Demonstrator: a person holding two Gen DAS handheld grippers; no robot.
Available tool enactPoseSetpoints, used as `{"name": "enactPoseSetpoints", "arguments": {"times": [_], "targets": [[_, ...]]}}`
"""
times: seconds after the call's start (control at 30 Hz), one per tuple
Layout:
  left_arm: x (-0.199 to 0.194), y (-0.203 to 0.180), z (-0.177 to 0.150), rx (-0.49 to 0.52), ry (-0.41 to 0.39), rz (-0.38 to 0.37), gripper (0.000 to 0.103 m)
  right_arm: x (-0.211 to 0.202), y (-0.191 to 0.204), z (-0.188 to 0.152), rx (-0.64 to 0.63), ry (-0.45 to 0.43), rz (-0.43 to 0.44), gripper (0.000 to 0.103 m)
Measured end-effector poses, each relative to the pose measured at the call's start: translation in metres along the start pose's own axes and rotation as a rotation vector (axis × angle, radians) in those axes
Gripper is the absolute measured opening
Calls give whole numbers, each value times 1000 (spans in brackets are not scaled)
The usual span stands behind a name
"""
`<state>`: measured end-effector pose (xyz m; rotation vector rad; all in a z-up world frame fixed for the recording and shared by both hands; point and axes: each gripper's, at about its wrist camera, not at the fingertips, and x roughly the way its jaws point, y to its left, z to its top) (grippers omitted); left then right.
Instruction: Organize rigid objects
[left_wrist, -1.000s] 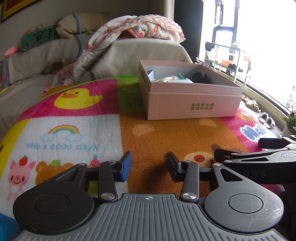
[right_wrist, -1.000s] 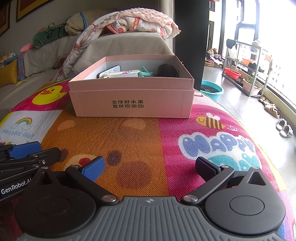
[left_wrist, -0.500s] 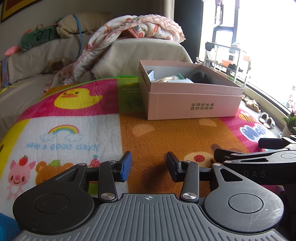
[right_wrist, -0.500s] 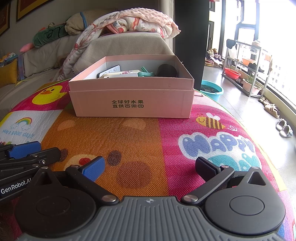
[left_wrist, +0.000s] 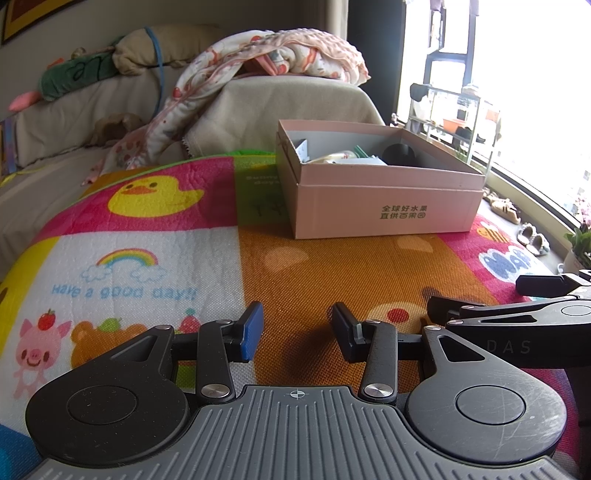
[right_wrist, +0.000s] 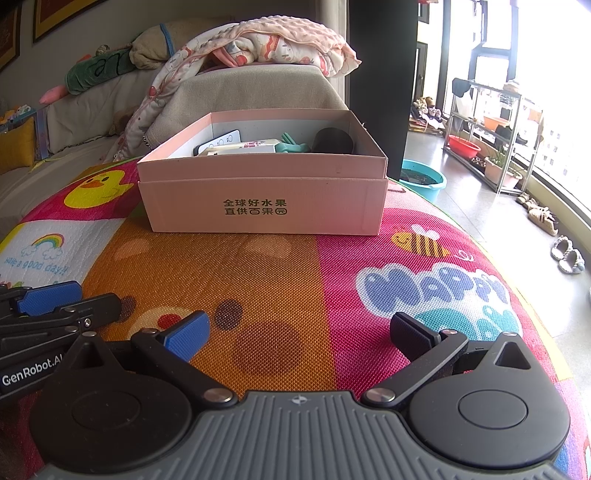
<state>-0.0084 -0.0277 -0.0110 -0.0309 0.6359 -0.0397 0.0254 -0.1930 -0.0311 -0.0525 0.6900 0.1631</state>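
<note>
A pink cardboard box (left_wrist: 384, 210) (right_wrist: 266, 206) with green lettering stands on the colourful play mat (left_wrist: 314, 266) (right_wrist: 295, 280). It holds several rigid objects: a white remote (right_wrist: 218, 142), a teal item (right_wrist: 293, 146) and a black round object (right_wrist: 332, 140) (left_wrist: 399, 153). My left gripper (left_wrist: 297, 332) rests low on the mat, open and empty, well short of the box. My right gripper (right_wrist: 299, 332) sits beside it, wide open and empty. Each gripper shows at the edge of the other's view.
A beige sofa (right_wrist: 240, 96) with a patterned blanket (right_wrist: 266, 44) and cushions stands behind the mat. To the right are tiled floor, a teal basin (right_wrist: 423, 179), a metal rack (right_wrist: 491, 136) and shoes by the window.
</note>
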Motion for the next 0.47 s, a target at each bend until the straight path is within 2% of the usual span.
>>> {"name": "enactPoseSetpoints", "arguments": {"times": [0.47], "targets": [[0, 0, 0, 1, 0, 0, 45, 0, 1, 0, 0, 0, 0, 103]]}}
